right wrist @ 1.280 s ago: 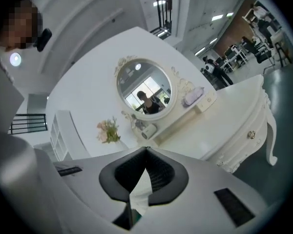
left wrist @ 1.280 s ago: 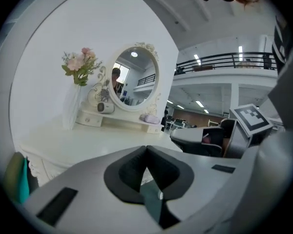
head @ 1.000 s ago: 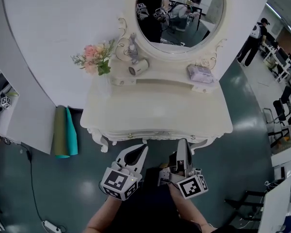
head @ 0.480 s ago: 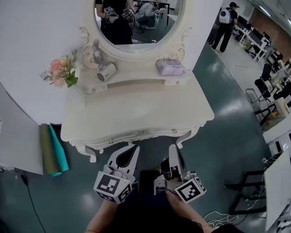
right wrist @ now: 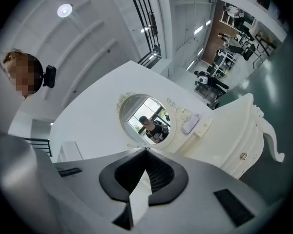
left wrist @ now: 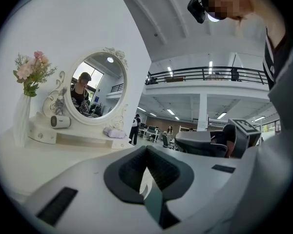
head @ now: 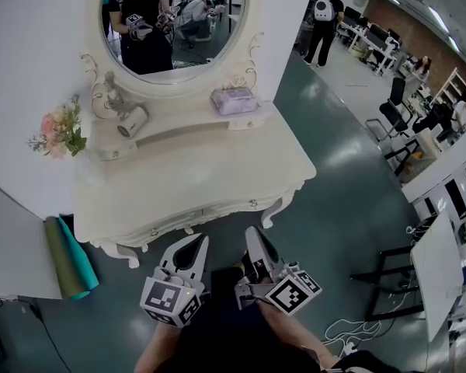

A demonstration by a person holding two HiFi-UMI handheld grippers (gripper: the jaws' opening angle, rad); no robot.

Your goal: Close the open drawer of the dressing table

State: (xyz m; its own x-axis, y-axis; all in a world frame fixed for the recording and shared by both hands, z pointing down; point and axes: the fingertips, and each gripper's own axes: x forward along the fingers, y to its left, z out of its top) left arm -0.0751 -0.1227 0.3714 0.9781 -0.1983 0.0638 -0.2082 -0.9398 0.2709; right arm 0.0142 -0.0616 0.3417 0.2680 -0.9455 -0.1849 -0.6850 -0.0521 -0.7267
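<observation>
The cream dressing table (head: 194, 169) stands ahead of me, and its drawer front (head: 206, 214) with two small knobs sits flush under the top. Both grippers hang just in front of that edge, touching nothing. My left gripper (head: 199, 240) is shut and empty, its tips pointing at the front below the left knob (head: 154, 231). My right gripper (head: 251, 230) is shut and empty too, a little short of the right knob (head: 252, 203). In the left gripper view the left gripper (left wrist: 146, 147) looks across the table top (left wrist: 49, 155). The right gripper (right wrist: 146, 150) faces the table's side (right wrist: 234, 130).
On the table stand an oval mirror (head: 171, 22), a vase of flowers (head: 58, 130), a hair dryer (head: 132, 121) and a tissue pack (head: 233, 99). A green and teal roll (head: 66, 259) leans at the left. Black chairs (head: 396, 115) and a desk frame (head: 388, 286) stand at the right.
The head view has swung right, so the table has slid toward the upper left of the picture. Both grippers stayed shut and sit slightly further back from the table's front.
</observation>
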